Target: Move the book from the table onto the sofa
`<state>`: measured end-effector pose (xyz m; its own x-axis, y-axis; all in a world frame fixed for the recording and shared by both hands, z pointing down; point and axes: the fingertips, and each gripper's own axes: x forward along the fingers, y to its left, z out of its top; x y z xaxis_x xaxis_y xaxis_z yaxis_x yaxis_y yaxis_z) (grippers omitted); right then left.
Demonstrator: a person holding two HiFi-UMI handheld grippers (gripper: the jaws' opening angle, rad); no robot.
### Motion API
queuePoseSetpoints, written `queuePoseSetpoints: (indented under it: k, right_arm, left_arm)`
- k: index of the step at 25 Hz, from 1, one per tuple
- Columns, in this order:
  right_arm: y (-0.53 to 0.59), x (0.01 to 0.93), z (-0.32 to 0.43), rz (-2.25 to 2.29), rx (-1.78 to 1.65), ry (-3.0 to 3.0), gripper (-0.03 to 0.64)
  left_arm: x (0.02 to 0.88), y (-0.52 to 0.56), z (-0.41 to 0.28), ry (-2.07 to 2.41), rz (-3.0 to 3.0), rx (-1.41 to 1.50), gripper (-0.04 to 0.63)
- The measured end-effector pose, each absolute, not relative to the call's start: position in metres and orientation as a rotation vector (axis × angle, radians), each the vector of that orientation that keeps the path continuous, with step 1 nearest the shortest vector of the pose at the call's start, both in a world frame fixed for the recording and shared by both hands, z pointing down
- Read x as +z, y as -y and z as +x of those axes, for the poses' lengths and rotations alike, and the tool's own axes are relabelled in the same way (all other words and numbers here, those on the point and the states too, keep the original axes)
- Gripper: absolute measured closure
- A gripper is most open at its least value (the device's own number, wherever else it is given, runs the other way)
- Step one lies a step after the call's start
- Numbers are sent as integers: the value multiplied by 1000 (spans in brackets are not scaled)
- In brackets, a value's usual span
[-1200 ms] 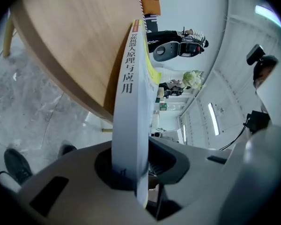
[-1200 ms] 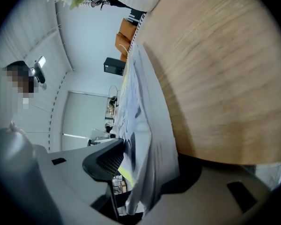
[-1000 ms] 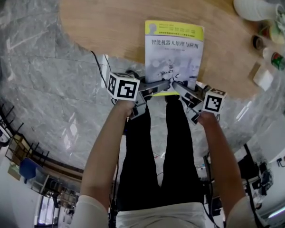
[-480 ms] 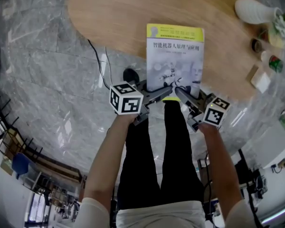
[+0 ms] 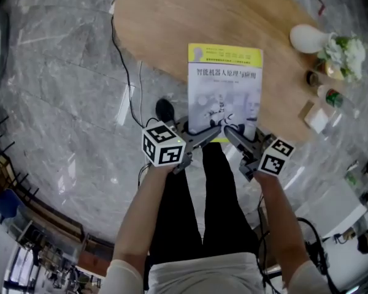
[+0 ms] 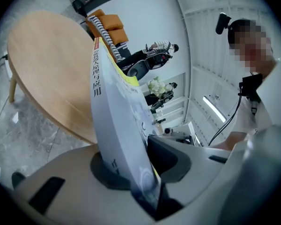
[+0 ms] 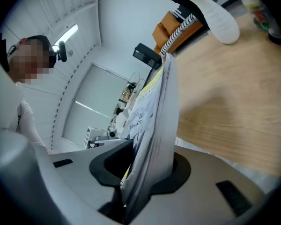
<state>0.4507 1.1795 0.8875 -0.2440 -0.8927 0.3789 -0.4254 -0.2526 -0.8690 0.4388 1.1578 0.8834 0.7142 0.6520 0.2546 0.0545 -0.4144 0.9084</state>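
head view: i've got the book (image 5: pixel 226 90) cover up, pinched at its near edge by both claws. the left gripper (image 5: pixel 210 128) bites the near left corner and the right gripper (image 5: pixel 232 131) the near right corner, the two marker cubes just beside each other above my black trousers (image 5: pixel 202 207). the book's far half lies over the near rim of the wooden table (image 5: pixel 172 23), and its near half hangs over the marble floor (image 5: pixel 61 103). a white vase (image 5: pixel 306 38) with flowers (image 5: pixel 343 51) stands well apart at the table's right end, and a cable (image 5: pixel 119 48) runs along the floor on the left.

left gripper view: the book (image 6: pixel 117 107) sits edge-on between the pads of the left gripper (image 6: pixel 140 172), spine towards the camera. the jaws are easing open a little, yet both pads press on the covers. the table (image 6: pixel 42 64) shows behind the book, apart from it, with orange cushions (image 6: pixel 110 25) beyond its far edge.

right gripper view: the right gripper (image 7: pixel 140 172) is clamped on the book (image 7: pixel 154 116), page edges facing me, both pads tight on it. the table (image 7: pixel 234 88) lies to the right, the vase (image 7: pixel 215 13) on it, and the cushions (image 7: pixel 171 29) show past the book's far end.
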Motion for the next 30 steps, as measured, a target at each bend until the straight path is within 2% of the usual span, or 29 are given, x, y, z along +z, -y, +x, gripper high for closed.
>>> queuePoseSetpoints:
  k: [14,21,24,30]
  right_arm:
    - [-1159,687,441,-1516,-1445,-1842,492]
    - [-1131,581,415,-1433,-1472,-1997,492]
    - [-1087,541,391,-1418,-1484,-2036,492]
    - [-1066,527,378,-1348,-1468,-2119,492]
  left_arm:
    - [681,-1139,425,-414,2047,586,495]
    - [574,-1112,396,-312,2074,491,492]
    - [533,-1069,371,-278,2072,459,492]
    - [517,-1049,356,-208,2091,432,492]
